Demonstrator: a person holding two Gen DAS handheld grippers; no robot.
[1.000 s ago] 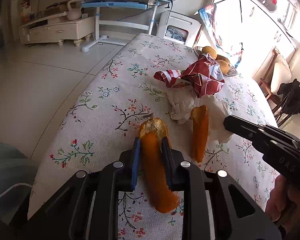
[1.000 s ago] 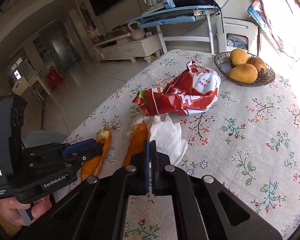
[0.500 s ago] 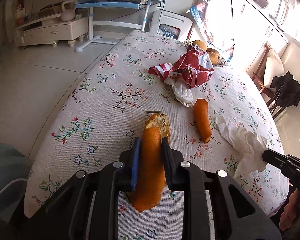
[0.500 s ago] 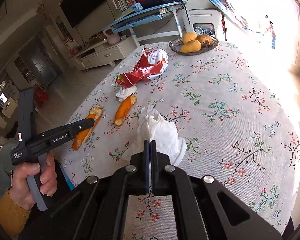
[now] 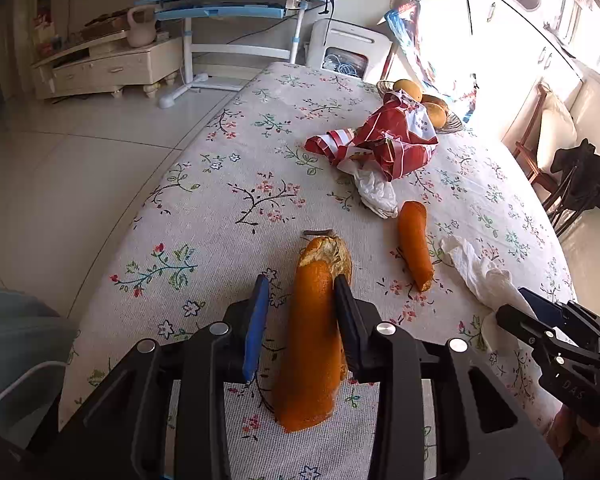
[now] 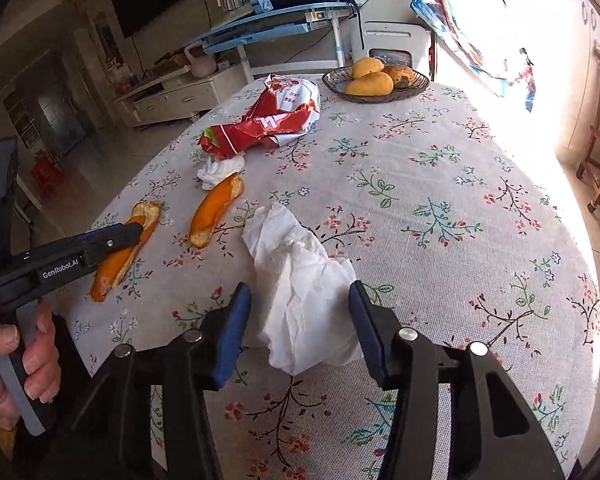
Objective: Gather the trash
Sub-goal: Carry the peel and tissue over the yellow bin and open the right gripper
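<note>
On the floral tablecloth (image 5: 228, 184) lie two orange peel strips, a white tissue and a red snack bag. My left gripper (image 5: 300, 300) is open around the near peel strip (image 5: 316, 340), which lies flat near the table's front edge; it also shows in the right wrist view (image 6: 120, 256). My right gripper (image 6: 300, 312) is open around the large crumpled tissue (image 6: 304, 284), which rests on the cloth. The second peel strip (image 5: 416, 244) lies between them. The red bag (image 5: 384, 144) and a small tissue wad (image 5: 374, 192) sit farther back.
A wire basket of mangoes (image 6: 376, 80) stands at the table's far end. A pale bin (image 5: 16, 344) sits below the table's left front edge. A blue desk (image 5: 236, 0) and a chair with dark clothing (image 5: 576, 184) stand around the table.
Both grippers have opened. The left let go of the near peel, the right let go of the large tissue, which it had dragged toward the front edge. Both items now lie on the cloth.
</note>
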